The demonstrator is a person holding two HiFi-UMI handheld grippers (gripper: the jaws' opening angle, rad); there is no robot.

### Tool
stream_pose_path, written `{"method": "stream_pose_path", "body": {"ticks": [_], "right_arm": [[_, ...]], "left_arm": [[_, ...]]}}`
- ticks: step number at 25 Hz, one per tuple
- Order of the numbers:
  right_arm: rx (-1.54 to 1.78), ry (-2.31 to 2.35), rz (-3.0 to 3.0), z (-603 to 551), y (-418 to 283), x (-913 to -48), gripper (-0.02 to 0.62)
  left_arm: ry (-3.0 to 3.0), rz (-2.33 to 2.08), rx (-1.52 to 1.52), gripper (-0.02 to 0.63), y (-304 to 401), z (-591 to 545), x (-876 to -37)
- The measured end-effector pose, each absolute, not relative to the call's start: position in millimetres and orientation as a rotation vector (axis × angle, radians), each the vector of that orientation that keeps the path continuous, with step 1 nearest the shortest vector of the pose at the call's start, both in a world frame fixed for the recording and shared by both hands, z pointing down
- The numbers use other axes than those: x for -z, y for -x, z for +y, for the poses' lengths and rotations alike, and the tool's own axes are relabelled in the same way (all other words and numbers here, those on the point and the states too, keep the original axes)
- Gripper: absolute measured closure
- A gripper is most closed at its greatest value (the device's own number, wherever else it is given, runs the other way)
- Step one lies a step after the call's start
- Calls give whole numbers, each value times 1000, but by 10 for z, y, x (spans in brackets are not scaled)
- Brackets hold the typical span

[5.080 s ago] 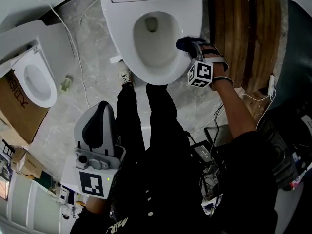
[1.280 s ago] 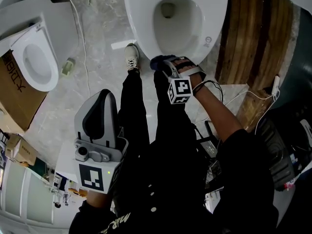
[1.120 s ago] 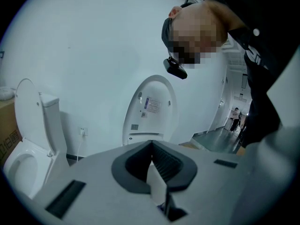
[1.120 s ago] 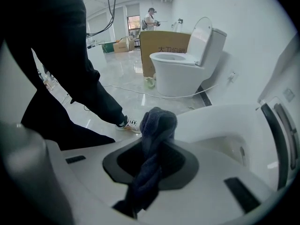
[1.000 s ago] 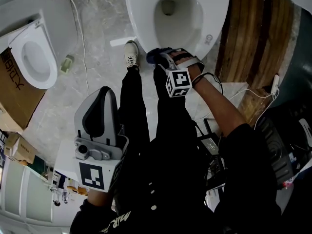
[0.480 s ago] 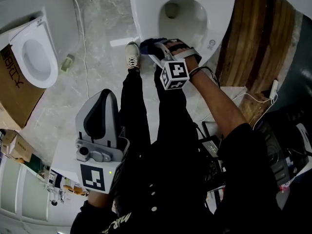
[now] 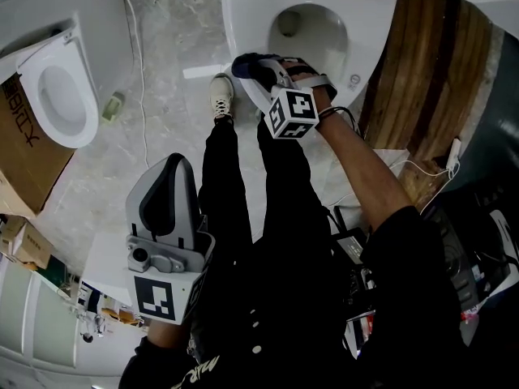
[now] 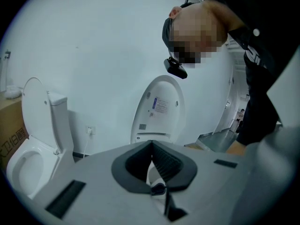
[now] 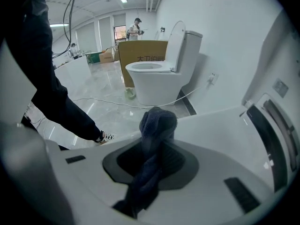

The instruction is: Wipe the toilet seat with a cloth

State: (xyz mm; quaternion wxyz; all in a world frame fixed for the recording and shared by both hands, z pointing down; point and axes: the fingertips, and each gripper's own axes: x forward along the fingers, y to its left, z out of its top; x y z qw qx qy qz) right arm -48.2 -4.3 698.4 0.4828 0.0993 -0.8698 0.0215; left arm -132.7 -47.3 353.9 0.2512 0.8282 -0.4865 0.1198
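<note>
One cloth (image 9: 157,122), clamped in right gripper (image 9: 158,149), against seat (image 7: 243,23)

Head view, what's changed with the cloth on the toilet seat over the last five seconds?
The right gripper, shut on the dark cloth, has swept it along the rim of the toilet seat: from the person's right side, round the front edge, to the front left. The left gripper stayed low beside the legs, shut and empty.
</note>
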Motion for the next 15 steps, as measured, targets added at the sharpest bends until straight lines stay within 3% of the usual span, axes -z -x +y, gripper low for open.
{"method": "stream_pose_path", "body": {"ticks": [15], "right_arm": [[-219, -472, -2116, -781, 422, -6971, 511]], "left_arm": [[-2224, -1352, -321, 595, 1403, -524, -3563]]}}
